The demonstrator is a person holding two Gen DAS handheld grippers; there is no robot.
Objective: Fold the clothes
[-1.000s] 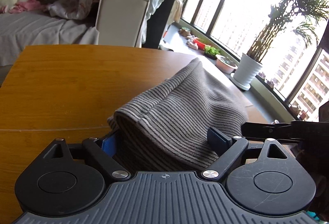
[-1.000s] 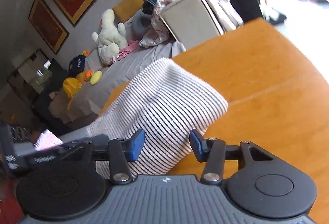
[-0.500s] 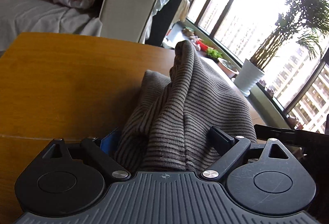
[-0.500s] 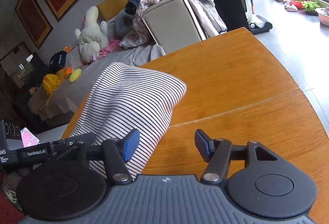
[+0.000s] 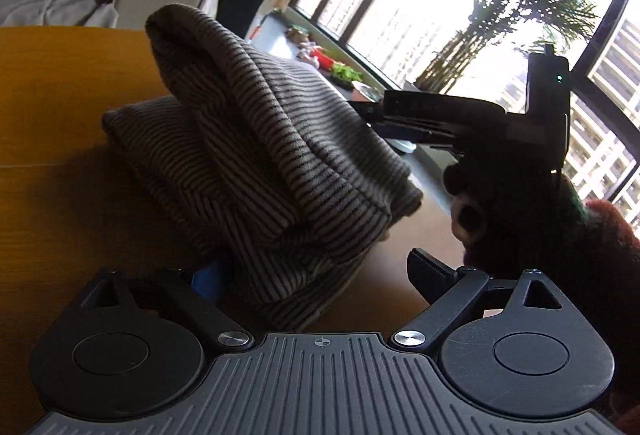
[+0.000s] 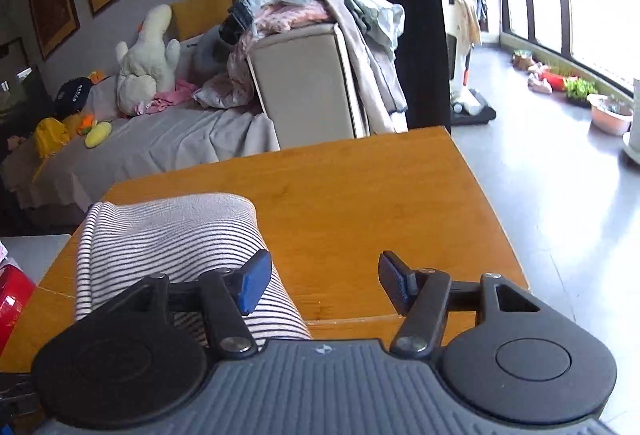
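The striped garment (image 5: 256, 155) lies bunched in folded layers on the wooden worktop (image 5: 60, 83), directly ahead of the left gripper (image 5: 316, 275). Its near edge drapes down between the left fingers (image 5: 430, 273); the blue pad on one side is mostly hidden under the cloth, while the other finger stands clear of it with worktop showing in the gap. The left fingers are spread and not clamped on the fabric.

Beyond the garment, off to the right of the left fingers, the right gripper (image 5: 440, 115) shows as a dark bar, with the person's hand (image 5: 560, 227) behind it.

In the right wrist view, the right gripper (image 6: 324, 281) has its fingers (image 6: 254, 285) released and wide apart, bare worktop (image 6: 360, 195) between them. The garment (image 6: 172, 235) lies to the left of that gap; the blue-padded finger sits over its edge, though contact cannot be told.

Past the worktop's far edge stand a sofa (image 6: 160, 139) with a white plush toy (image 6: 148, 63) and a heap of clothes (image 6: 312, 11) on its arm.
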